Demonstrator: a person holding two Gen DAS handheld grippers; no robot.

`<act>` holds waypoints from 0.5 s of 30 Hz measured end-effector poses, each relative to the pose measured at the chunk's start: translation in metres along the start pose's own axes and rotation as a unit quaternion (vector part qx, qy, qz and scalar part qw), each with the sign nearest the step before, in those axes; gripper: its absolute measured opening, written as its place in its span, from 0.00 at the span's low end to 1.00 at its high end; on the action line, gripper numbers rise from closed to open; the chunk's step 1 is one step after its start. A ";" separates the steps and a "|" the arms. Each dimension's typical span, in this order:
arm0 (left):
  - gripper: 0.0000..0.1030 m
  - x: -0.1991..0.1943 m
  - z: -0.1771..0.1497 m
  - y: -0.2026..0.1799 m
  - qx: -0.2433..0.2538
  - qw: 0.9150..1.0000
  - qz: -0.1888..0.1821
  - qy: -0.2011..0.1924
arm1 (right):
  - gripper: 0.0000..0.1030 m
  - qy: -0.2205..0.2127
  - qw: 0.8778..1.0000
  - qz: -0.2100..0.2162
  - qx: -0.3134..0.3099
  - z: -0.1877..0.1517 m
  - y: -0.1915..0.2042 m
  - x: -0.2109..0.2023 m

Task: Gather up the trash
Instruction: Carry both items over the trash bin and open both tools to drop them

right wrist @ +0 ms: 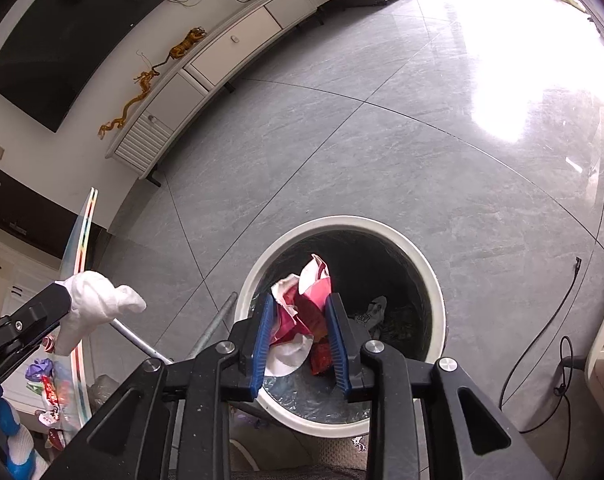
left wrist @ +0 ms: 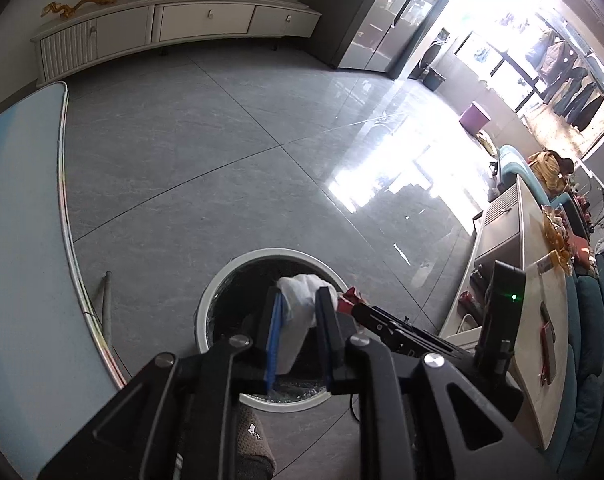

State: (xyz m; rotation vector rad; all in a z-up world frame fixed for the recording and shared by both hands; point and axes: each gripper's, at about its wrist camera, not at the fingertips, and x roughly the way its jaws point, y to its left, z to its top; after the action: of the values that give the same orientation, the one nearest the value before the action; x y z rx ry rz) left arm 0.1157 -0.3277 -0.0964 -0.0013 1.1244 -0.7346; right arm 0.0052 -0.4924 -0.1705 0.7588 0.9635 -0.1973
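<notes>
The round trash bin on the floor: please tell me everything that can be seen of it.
The trash bin is round, with a thick white rim that looks like plastic and a dark inside. A clear plastic liner shows at its near inner edge. It stands upright on the grey tiled floor, open, no lid visible. Some pale crumpled trash already lies inside. A grey metal leg passes close by its left side; whether they touch cannot be told. A red and white wrapper hangs above its opening.

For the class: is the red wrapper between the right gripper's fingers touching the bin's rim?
Apart. The right wrist view shows the red wrapper over the bin's dark opening, clear of its white rim.
</notes>
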 end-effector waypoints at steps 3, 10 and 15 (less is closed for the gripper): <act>0.34 0.004 0.001 0.002 -0.008 1.000 -0.008 0.003 | 0.36 0.000 1.000 -0.006 0.002 0.000 -0.002 -0.001; 0.35 -0.010 -0.004 0.000 -0.003 1.000 -0.002 -0.009 | 0.42 -0.013 1.000 -0.003 0.009 -0.001 0.001 -0.014; 0.35 -0.034 -0.013 0.005 0.003 1.000 0.013 -0.028 | 0.43 -0.032 0.999 -0.002 0.004 -0.002 0.008 -0.033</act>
State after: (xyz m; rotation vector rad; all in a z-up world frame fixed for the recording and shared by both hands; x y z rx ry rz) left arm 0.1001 -0.3009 -0.0765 -0.0022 1.0679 -0.7114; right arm -0.0114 -0.4903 -0.1408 0.7545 0.9037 -0.2284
